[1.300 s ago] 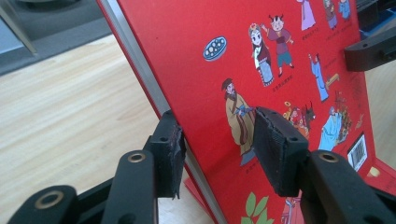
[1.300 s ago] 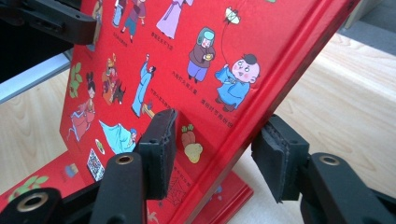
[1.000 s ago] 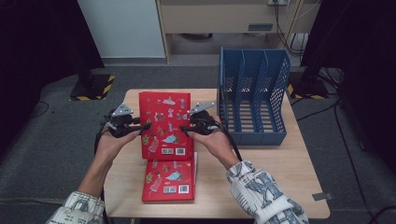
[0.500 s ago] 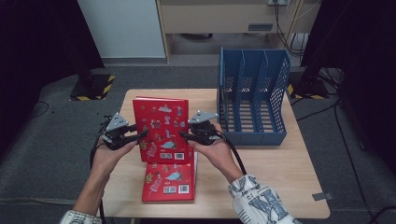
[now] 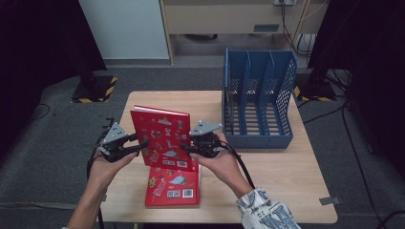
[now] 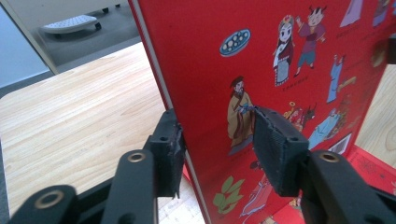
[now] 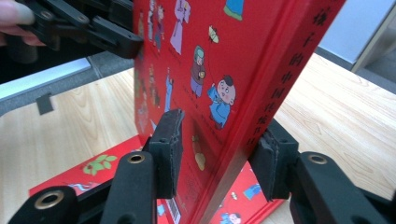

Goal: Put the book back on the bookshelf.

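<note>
- Red hardcover picture book [image 5: 165, 138], cover printed with cartoon figures: held upright above the light wooden table [image 5: 286, 171], tilted slightly, between the two grippers.
- Left gripper [image 5: 142, 143]: black two-jaw claw, clamped on the book's left edge; in the left gripper view its pads [image 6: 275, 149] press the cover from both sides.
- Right gripper [image 5: 185, 148]: black two-jaw claw at the book's right edge, the spine side. Jaws have just been closing; the book sits between them. The far pad meets the spine, while a sliver of gap seems to remain at the near pad [image 7: 168, 144], so a firm grip cannot be confirmed.
- Second red picture book [image 5: 174, 186]: flat on the table, just below the held one.
- Blue mesh plastic file rack [image 5: 258, 102] with upright dividers: far right of the table, apart from both books; seen from the high view.
- Right gripper view adds: spine lettering in dark characters, and the left gripper [image 7: 135, 46] at the opposite edge.
</note>
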Action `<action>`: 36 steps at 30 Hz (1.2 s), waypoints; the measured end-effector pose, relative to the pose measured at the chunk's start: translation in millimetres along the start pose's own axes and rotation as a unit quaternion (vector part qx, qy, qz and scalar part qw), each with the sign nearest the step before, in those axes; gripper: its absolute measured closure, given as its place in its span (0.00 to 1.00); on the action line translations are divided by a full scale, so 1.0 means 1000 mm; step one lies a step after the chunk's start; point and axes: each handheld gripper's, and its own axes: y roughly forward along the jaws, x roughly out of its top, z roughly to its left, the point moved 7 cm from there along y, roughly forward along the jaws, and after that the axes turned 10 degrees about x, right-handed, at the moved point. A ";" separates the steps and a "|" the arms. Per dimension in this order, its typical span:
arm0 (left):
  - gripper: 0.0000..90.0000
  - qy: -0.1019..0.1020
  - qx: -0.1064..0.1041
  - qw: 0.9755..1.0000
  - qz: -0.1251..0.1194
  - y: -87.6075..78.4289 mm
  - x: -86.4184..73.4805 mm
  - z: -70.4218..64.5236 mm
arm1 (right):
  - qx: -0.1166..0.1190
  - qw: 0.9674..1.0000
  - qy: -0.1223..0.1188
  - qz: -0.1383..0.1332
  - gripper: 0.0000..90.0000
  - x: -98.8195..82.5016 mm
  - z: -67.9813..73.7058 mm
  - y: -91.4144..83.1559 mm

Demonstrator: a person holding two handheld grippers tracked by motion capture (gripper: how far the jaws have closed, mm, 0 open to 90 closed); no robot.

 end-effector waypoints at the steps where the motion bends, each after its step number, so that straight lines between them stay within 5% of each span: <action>1: 0.55 0.000 0.001 1.000 0.001 0.001 -0.003 -0.002 | 0.003 1.000 -0.001 -0.003 0.64 0.000 0.002 0.000; 11: 0.51 0.009 0.010 1.000 -0.001 -0.005 -0.010 -0.007 | 0.027 1.000 -0.015 -0.006 0.63 0.000 0.015 -0.002; 13: 0.52 0.010 0.009 1.000 0.001 -0.006 -0.010 -0.007 | 0.013 1.000 -0.027 -0.005 0.72 0.002 0.015 0.000; 30: 0.54 0.012 0.017 1.000 0.011 0.021 0.008 -0.007 | -0.021 0.998 -0.053 0.016 0.72 0.012 -0.011 -0.005; 36: 0.52 0.012 0.005 1.000 0.006 0.020 0.008 -0.010 | 0.008 0.999 -0.037 0.004 0.69 0.013 -0.006 -0.009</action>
